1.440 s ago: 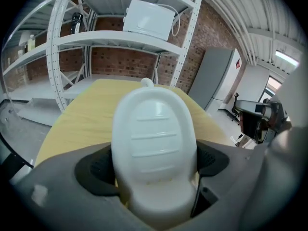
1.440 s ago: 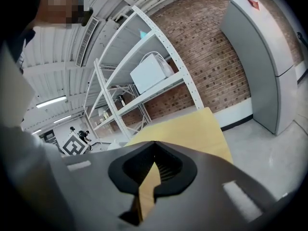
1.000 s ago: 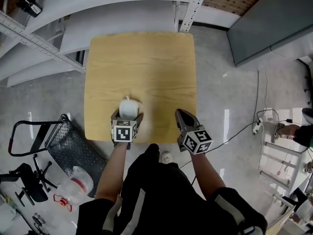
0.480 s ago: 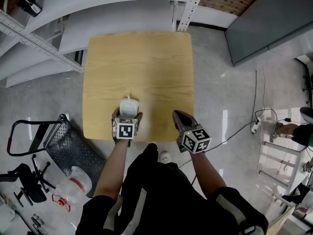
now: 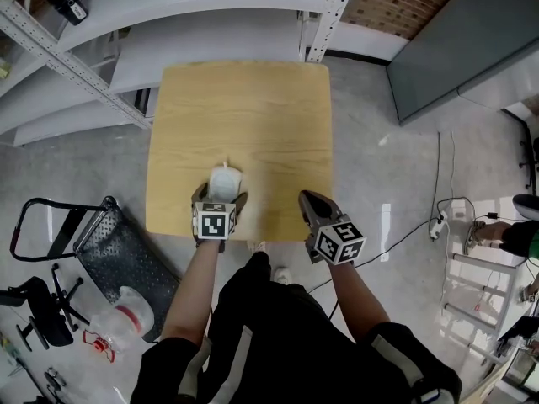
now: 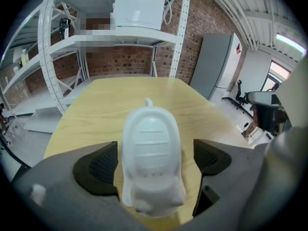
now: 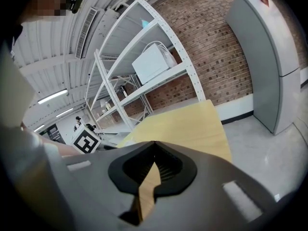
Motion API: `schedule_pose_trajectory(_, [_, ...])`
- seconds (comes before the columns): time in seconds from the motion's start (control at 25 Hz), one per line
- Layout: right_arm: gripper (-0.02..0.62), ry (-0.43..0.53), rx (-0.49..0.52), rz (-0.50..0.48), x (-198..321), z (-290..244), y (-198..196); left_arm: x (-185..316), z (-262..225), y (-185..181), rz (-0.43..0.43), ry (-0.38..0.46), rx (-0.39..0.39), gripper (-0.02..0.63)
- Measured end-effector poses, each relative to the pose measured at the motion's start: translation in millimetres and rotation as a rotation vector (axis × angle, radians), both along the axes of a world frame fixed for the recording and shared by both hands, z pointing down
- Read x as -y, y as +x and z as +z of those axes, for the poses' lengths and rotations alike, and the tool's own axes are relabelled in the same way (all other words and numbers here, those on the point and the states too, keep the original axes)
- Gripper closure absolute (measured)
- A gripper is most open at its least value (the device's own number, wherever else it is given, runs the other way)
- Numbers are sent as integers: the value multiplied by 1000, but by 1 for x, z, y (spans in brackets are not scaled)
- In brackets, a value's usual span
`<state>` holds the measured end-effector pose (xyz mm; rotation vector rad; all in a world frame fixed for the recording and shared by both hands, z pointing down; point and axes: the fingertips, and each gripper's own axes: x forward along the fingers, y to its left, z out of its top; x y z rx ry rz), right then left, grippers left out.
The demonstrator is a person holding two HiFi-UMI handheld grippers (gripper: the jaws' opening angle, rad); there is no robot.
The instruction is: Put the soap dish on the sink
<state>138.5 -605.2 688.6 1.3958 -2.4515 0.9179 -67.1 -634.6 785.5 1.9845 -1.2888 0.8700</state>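
A white ribbed soap dish (image 6: pixel 150 129) lies on the wooden table (image 6: pixel 101 105), near its front edge (image 5: pixel 225 180). My left gripper (image 6: pixel 155 147) straddles the dish and its jaws are opening. A gap shows between each dark pad (image 6: pixel 98 163) and the dish's sides, so nothing presses on it. From above, the left gripper (image 5: pixel 222 194) points away from me over the table (image 5: pixel 244 108). My right gripper (image 5: pixel 306 198) hovers at the table's front edge, to the right of the dish and apart from it. Its jaws (image 7: pixel 154 144) are shut with nothing between them.
White metal shelving (image 5: pixel 101 49) stands behind the table, with a white box (image 6: pixel 139 11) on a shelf. A grey cabinet (image 5: pixel 455 32) is at the back right. A black perforated cart (image 5: pixel 118 255) sits on the floor to the left, and cables (image 5: pixel 421 217) to the right.
The soap dish sat skewed to the right between the left jaws a second ago and now lies straight. Both grippers stay at the table's near edge.
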Motion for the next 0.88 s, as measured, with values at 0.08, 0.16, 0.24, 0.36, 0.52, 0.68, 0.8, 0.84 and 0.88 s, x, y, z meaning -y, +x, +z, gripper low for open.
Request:
schedule_pose_trajectory(0.08, [589, 22, 1, 4, -1, -8, 3, -1, -15, -2, -24, 40, -19, 103])
schedule_pose_trajectory(0.16, [589, 51, 3, 11, -3, -18, 8, -4, -34, -3, -56, 90, -55, 104])
schedule_pose_trajectory(0.24, [589, 81, 6, 25, -7, -29, 16, -8, -53, -4, -80, 135, -102, 106])
schedule_pose_trajectory(0.36, [589, 114, 8, 57, -15, -43, 30, -15, -77, -5, -87, 202, -163, 127])
schedule_pose_trajectory(0.52, [589, 168, 8, 81, -30, -64, 44, -26, -122, -6, -123, 345, -252, 254])
schedule_pose_trajectory(0.68, [589, 230, 18, 88, -58, -88, 58, -50, -164, -5, -158, 480, -297, 480])
schedule_pose_trajectory(0.8, [589, 257, 19, 108, -82, -103, 72, -75, -194, 15, -87, 530, -360, 603])
schedule_pose_trajectory(0.84, [589, 271, 21, 115, -88, -109, 77, -84, -204, 24, -52, 552, -378, 603])
schedule_pose_trajectory(0.88, [589, 287, 26, 121, -94, -116, 82, -92, -214, 32, -20, 581, -385, 603])
